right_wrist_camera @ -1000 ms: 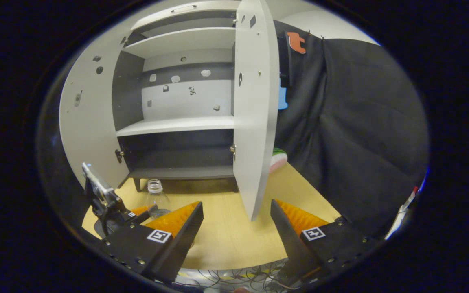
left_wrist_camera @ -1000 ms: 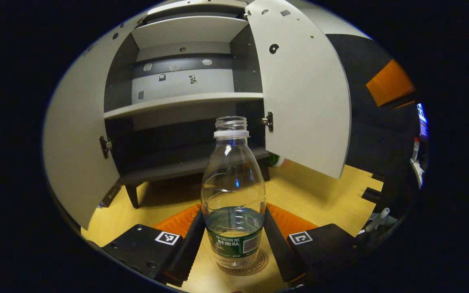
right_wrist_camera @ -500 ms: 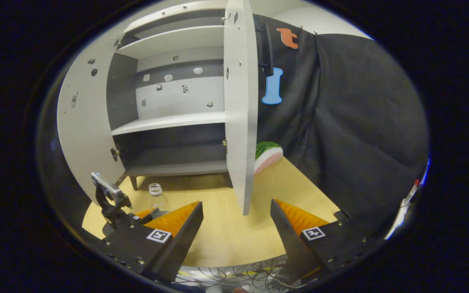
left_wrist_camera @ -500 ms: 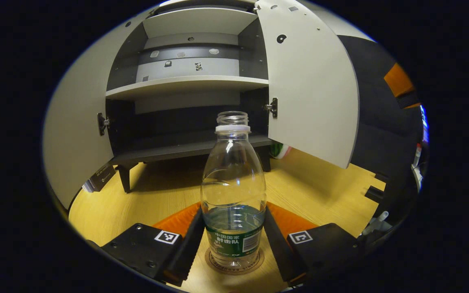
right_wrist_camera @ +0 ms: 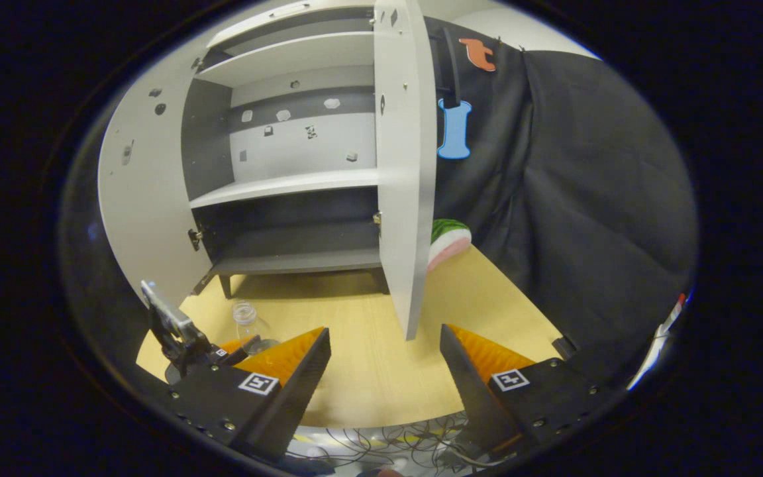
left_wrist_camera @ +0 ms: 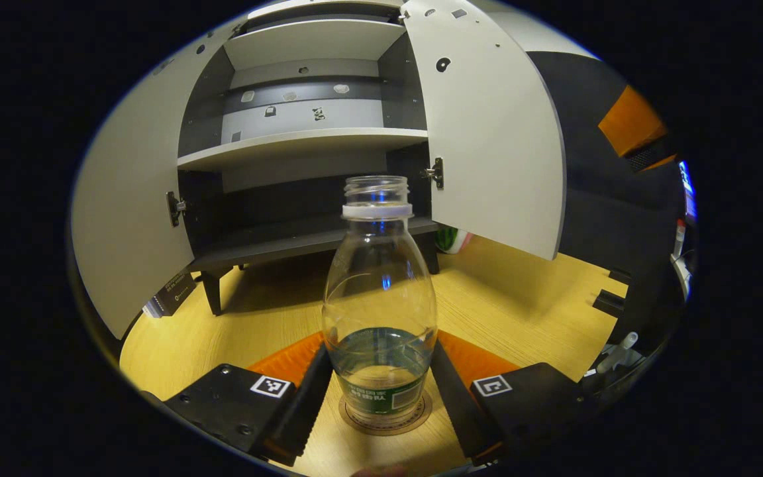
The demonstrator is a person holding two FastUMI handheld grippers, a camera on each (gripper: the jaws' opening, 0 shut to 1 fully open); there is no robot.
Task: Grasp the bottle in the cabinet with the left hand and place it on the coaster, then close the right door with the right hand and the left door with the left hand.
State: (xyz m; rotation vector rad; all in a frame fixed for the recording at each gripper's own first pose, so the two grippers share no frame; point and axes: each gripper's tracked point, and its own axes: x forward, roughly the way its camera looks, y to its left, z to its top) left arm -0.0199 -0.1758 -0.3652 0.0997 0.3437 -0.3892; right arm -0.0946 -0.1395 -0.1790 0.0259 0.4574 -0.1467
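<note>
A clear uncapped bottle (left_wrist_camera: pixel 379 298) with a little water and a green label stands upright on the round brown coaster (left_wrist_camera: pixel 421 414) on the wooden table. My left gripper (left_wrist_camera: pixel 379 346) is shut on its lower part, one finger against each side. Behind it the grey cabinet (left_wrist_camera: pixel 302 139) stands with its left door (left_wrist_camera: pixel 123 218) and right door (left_wrist_camera: pixel 487 132) swung open. My right gripper (right_wrist_camera: pixel 385 338) is open and holds nothing, low over the table in front of the right door (right_wrist_camera: pixel 408 165), whose edge faces it. The bottle (right_wrist_camera: pixel 249 324) sits to its left.
A watermelon-slice toy (right_wrist_camera: pixel 448 242) lies behind the right door by the black cloth wall. A small dark box (left_wrist_camera: pixel 171 293) lies under the left door. Loose cables (right_wrist_camera: pixel 381 440) run along the table's near edge. The wooden table (right_wrist_camera: pixel 368 371) spreads between my right gripper and the cabinet.
The bottle stays on the coaster between my left fingers while that view tilts slightly. My right gripper has drifted a little; the right door's edge sits slightly further right than half a second ago.
</note>
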